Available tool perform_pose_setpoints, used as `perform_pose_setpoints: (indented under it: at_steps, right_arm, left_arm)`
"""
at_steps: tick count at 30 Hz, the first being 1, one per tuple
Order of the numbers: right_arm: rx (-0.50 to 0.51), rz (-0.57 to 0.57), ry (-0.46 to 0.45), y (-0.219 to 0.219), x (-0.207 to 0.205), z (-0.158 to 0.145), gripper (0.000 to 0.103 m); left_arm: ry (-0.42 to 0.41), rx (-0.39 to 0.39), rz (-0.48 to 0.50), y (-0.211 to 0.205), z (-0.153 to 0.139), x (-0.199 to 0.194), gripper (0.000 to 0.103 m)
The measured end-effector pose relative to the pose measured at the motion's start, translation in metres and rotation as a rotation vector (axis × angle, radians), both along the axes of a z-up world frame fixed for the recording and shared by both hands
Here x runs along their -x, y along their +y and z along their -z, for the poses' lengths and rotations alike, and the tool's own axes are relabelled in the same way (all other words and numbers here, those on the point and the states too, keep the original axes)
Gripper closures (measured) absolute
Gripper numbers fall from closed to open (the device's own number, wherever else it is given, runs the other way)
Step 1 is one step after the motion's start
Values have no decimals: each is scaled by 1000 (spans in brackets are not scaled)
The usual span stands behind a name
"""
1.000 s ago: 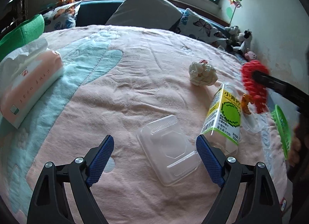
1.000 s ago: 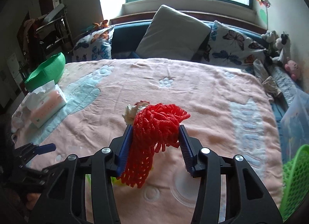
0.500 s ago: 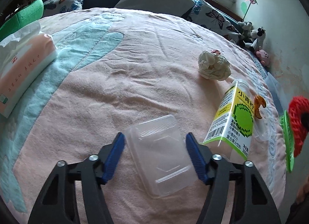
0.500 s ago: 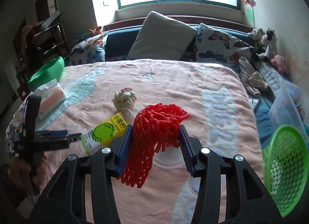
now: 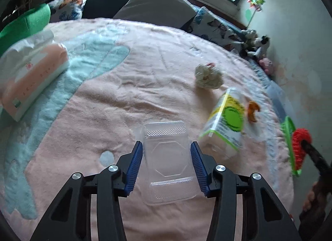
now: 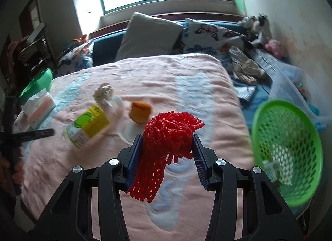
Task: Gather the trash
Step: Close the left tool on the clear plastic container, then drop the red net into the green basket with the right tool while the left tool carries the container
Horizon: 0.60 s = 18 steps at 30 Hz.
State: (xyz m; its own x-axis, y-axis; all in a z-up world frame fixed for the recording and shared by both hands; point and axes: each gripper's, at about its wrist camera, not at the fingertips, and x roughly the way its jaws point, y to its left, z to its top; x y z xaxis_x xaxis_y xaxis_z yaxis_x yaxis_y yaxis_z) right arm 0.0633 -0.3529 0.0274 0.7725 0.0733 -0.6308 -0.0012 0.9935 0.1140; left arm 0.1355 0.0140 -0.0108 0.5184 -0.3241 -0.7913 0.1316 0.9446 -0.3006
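Trash lies scattered on the pink fleece blanket (image 5: pixel 128 87) covering the bed. A clear plastic clamshell box (image 5: pixel 167 158), shut and with nothing visible inside, sits between the blue pads of the left gripper (image 5: pixel 166 165); the pads flank its sides closely, but whether they press it I cannot tell. The right gripper (image 6: pixel 167 159) is clamped on a red foam fruit net (image 6: pixel 166 147), which hangs down between its fingers above the blanket. To its right, off the bed's edge, stands a bright green mesh plastic basket (image 6: pixel 288 137) holding a small carton and white scraps at its bottom. Behind the basket is a clear plastic storage bin (image 6: pixel 290 83); its contents are too blurred to name.

On the blanket remain a yellow-and-green drink carton (image 5: pixel 225 122) lying on its side, an orange peel piece (image 5: pixel 252 111) just beside it, and a crumpled ball of white paper (image 5: pixel 208 76) farther up the bed. A soft pack of tissues in pink wrapping (image 5: pixel 31 74) rests near the bed's left edge, well apart from the trash. The carton lies near the left gripper's right finger.
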Motion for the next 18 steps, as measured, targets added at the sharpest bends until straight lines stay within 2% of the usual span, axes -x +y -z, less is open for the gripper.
perform_pose_setpoints:
  at_steps: [7, 14, 18]
  right_arm:
    - [-13, 108, 4, -42, 17, 6, 55]
    - [-11, 210, -2, -87, 36, 9, 55]
    - [-14, 280, 0, -119, 44, 13, 55]
  left_arm:
    - [-101, 65, 150, -27, -46, 29, 57]
    - [-138, 109, 340, -110, -69, 31, 57]
    - [-133, 140, 441, -161, -73, 25, 57]
